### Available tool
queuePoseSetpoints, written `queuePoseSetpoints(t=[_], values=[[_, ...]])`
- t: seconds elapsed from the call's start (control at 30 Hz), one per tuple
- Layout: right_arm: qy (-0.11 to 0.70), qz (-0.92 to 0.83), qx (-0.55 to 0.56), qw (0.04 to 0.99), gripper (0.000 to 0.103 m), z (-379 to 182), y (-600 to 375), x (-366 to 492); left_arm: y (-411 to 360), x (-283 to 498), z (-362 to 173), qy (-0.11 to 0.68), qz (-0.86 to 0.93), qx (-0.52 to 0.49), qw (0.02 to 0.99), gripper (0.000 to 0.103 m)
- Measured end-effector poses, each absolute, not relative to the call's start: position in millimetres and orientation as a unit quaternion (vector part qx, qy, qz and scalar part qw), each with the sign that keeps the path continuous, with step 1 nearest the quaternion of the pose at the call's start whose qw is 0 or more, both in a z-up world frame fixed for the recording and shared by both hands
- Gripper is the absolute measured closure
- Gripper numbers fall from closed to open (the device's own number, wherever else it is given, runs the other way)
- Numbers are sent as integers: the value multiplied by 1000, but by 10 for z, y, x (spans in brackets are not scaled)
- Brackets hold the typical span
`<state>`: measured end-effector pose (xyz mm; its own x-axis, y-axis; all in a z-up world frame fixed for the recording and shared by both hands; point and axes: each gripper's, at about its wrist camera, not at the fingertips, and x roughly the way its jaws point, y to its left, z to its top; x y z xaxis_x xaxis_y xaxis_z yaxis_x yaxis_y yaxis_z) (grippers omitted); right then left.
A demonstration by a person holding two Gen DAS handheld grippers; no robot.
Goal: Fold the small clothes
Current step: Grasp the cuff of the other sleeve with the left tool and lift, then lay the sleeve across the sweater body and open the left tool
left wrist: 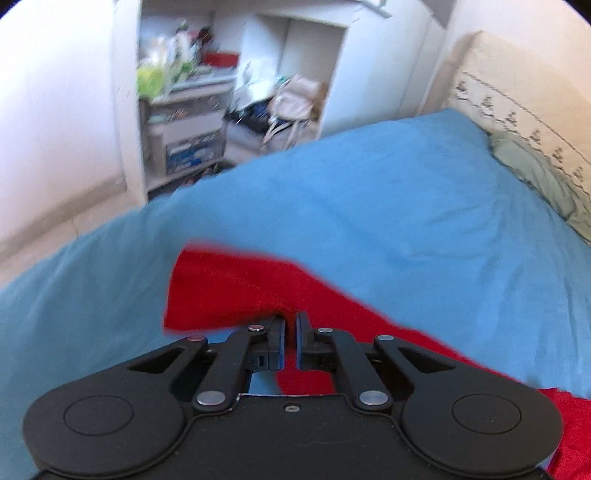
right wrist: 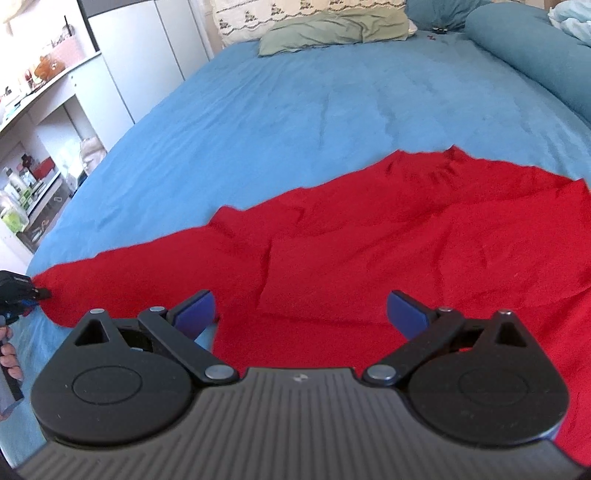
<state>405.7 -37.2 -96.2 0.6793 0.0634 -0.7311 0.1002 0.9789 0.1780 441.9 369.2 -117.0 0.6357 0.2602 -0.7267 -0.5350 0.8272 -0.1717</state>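
1. Left wrist view: your left gripper [left wrist: 290, 321] has jaws nearly closed, pinching an edge of the red garment [left wrist: 229, 284]. Only a thin gap shows between the pads, cloth bunched right at the tips.
2. Right wrist view confirms it: the left gripper [right wrist: 35, 293] sits at the far left tip of the red garment [right wrist: 406, 236], clamped on what looks like a sleeve end or corner; can't tell which.
3. Your right gripper [right wrist: 301, 308] has jaws spread wide, holding nothing, hovering over the near edge of the garment w/ cloth directly ahead & below.
4. Where the garment is: spread mostly flat on the blue bed sheet [right wrist: 277, 110], near edge of the bed. A few wrinkles; one raised crease runs just ahead of the right jaws.
5. Key relation: long axis runs left-right across the right wrist view, from the pinched tip at left to the wide body at right. Left end is already taken, so the bulk lies in front & to the right of your right gripper, which is the nearer one.
6. Judgement: next move prob needs the right jaws to drop onto the near edge, so both ends can be carried over together.
7. Green pillow [right wrist: 332, 29] & shelves [left wrist: 184, 122] are well apart, no interference.
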Motion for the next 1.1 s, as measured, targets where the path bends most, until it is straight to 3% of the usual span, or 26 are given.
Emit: queuePoseSetpoints(t=[0.33, 0.5, 0.73, 1.0, 1.03, 1.1], values=[[354, -26, 128, 926, 0, -362, -1260, 3980, 2027, 4655, -123, 317, 121, -59, 939, 98], [338, -46, 125, 932, 0, -130, -1955, 3870, 908, 4707, 37, 308, 45, -33, 950, 98], [345, -88, 117, 927, 0, -138, -2978, 3663, -668, 4618, -543, 359, -63, -25, 931, 98], [382, -87, 104, 914, 0, -579, -3695, 3538, -1557, 4530, -1717, 427, -78, 24, 900, 94], [384, -81, 103, 914, 0, -629, -3735, 3538, -1583, 4504, -1751, 419, -75, 29, 904, 90], [387, -68, 104, 913, 0, -708, -3778, 3561, -1590, 4466, -1742, 413, -84, 29, 906, 65]])
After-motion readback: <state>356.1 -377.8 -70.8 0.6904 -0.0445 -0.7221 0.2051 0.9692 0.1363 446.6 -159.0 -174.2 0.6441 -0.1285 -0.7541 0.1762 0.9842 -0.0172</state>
